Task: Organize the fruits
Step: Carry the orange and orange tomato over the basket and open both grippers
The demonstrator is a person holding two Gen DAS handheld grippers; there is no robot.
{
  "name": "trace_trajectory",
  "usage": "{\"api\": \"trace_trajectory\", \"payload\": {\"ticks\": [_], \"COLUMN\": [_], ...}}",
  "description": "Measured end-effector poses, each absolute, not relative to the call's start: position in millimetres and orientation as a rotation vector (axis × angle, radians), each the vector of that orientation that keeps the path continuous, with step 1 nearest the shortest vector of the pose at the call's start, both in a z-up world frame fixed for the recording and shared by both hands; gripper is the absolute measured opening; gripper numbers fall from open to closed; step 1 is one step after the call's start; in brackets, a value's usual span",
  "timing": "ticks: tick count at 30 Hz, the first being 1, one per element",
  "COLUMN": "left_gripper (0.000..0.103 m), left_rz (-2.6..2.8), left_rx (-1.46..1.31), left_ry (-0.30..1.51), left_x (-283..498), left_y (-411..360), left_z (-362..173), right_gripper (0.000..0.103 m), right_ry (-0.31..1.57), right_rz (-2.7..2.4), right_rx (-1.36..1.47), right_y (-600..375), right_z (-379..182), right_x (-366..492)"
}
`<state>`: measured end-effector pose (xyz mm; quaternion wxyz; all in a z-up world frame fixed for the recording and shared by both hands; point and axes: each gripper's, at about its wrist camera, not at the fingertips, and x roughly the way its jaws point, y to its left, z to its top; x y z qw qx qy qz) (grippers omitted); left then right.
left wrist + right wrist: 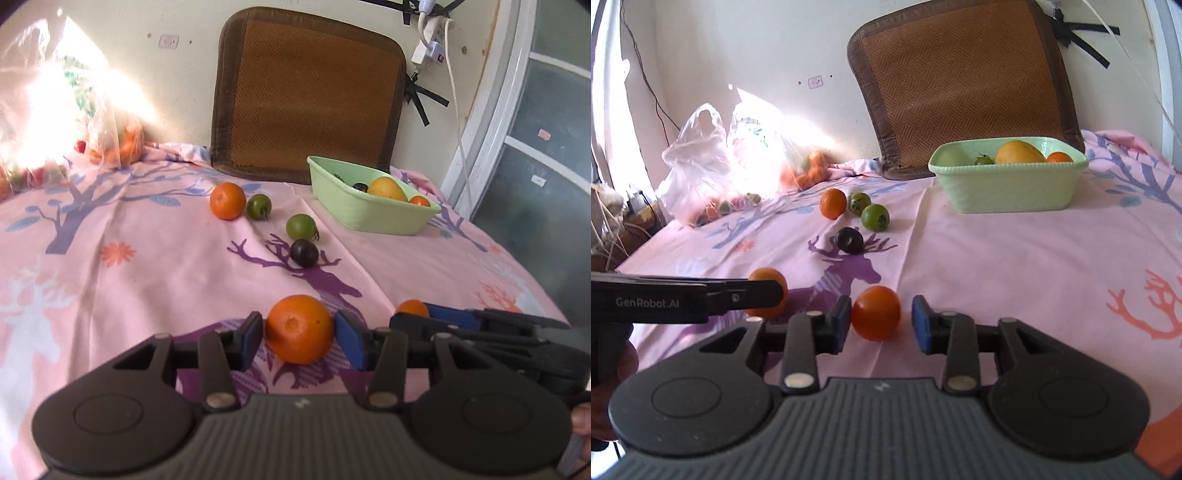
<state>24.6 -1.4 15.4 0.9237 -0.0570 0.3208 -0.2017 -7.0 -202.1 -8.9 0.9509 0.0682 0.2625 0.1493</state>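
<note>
My left gripper [299, 334] is open around a large orange [299, 328] that lies on the pink cloth; its pads stand at the orange's sides. My right gripper [881, 321] is open around a smaller orange-red fruit [875, 312], left pad touching, right pad apart. The left gripper also shows in the right wrist view [738, 295], beside its orange [768, 282]. A green tub [364, 212] holds a mango [386, 187], and other fruit. Loose on the cloth lie an orange [228, 201], two green fruits [258, 206] [301, 226] and a dark plum [303, 253].
A brown woven cushion [310, 96] leans on the wall behind the tub. Plastic bags of fruit [713, 173] sit at the far left in glare. A glass door [546, 147] and cables are at the right. The cloth's right edge drops off near the door.
</note>
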Motion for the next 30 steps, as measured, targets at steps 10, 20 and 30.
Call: {"api": "trace_trajectory", "payload": {"ticks": [10, 20, 30], "left_gripper": [0.051, 0.052, 0.052], "left_rz": [-0.378, -0.370, -0.371], "left_rx": [-0.079, -0.056, -0.049], "left_ry": [0.642, 0.640, 0.640], "left_x": [19, 18, 18], "left_y": [-7, -10, -10], "left_z": [9, 9, 9], "right_gripper": [0.046, 0.046, 0.046], "right_ry": [0.496, 0.482, 0.481], "right_rz": [0.321, 0.332, 0.338], "right_rx": [0.059, 0.023, 0.002], "right_y": [-191, -187, -184], "right_z": [-11, -11, -11], "right_x": [-15, -19, -21]}}
